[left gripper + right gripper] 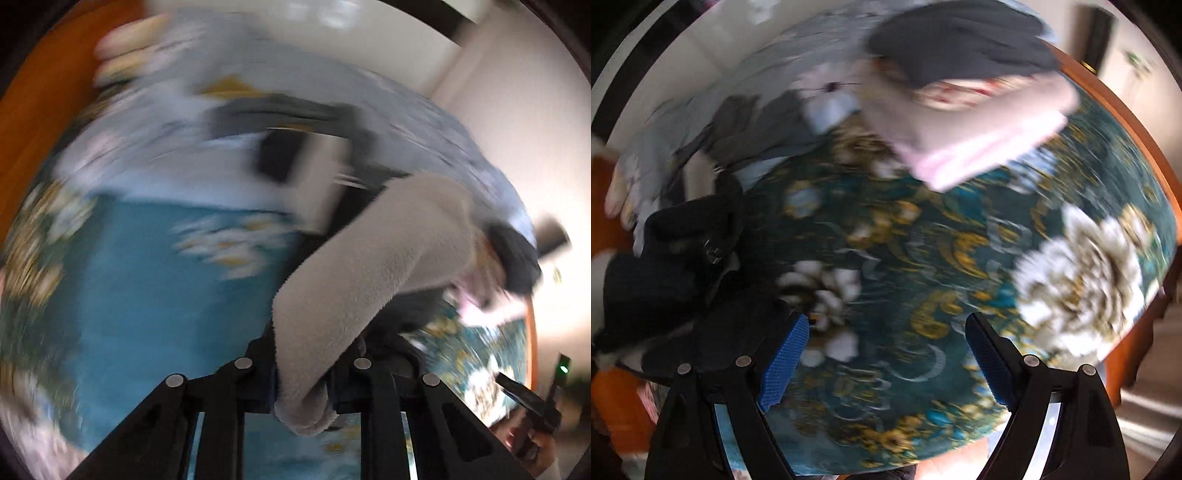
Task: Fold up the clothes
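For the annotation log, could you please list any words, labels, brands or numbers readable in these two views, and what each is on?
None can be read in either view.
Folded pink garment: reddish marks, too blurred to tell if they are text.
Fleece garment held by the left gripper: no print visible.
Floral cover: pattern only.

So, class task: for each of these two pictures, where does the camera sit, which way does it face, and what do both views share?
Left wrist: on the left claw, facing along its fingers over the bed; shut on a cream fleece garment; a hand shows at lower right.
Right wrist: on the right claw, open, facing down at the floral bedspread.
Shared: the bedspread and a folded pink and dark pile.
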`<state>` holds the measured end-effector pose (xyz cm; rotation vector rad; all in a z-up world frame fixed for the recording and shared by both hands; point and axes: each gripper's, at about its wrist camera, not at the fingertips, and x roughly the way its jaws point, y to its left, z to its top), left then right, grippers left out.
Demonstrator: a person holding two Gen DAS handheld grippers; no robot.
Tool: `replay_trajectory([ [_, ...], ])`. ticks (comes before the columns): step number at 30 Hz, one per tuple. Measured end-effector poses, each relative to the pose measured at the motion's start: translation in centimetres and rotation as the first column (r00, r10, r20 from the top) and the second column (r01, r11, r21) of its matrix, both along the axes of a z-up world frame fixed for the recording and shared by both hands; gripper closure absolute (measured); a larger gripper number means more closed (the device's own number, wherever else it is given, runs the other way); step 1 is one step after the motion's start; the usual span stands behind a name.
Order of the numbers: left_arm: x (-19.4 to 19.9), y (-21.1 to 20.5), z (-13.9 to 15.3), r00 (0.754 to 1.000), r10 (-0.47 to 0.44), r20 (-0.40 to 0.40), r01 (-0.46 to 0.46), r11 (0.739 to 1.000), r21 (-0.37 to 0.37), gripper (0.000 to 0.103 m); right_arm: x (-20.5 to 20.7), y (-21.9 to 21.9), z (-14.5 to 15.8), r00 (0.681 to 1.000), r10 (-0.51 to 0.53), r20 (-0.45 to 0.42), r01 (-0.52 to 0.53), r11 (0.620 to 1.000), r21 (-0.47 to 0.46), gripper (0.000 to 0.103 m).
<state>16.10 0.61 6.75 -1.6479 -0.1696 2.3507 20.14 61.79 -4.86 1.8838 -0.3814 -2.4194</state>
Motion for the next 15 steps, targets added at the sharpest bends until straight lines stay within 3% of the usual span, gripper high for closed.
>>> replay_trajectory([
  [3,-0.6,-7.2,-2.0,0.984,0.177,0.033,-0.177,0.984,-0.007,0.083,-0.6,-4.1,0.7,0.996,0.088,-0.006,-0.088,0.996,0.008,0.016],
  [6,-2.0,-13.5,-5.1,0.943,0.32,0.089,-0.319,0.947,-0.022,0.083,-0.7,-8.2,1.0,0.984,0.176,0.002,-0.176,0.984,0.029,0.016],
  [11,-3.8,-21.6,-11.7,0.832,0.5,0.24,-0.51,0.86,-0.024,0.083,0.9,-14.9,-0.1,0.951,0.306,0.049,-0.308,0.951,0.036,0.016],
  [15,-4.0,-25.8,-16.1,0.749,0.568,0.341,-0.611,0.792,0.02,0.082,1.9,-21.0,-1.0,0.913,0.402,0.073,-0.404,0.914,0.025,0.016],
])
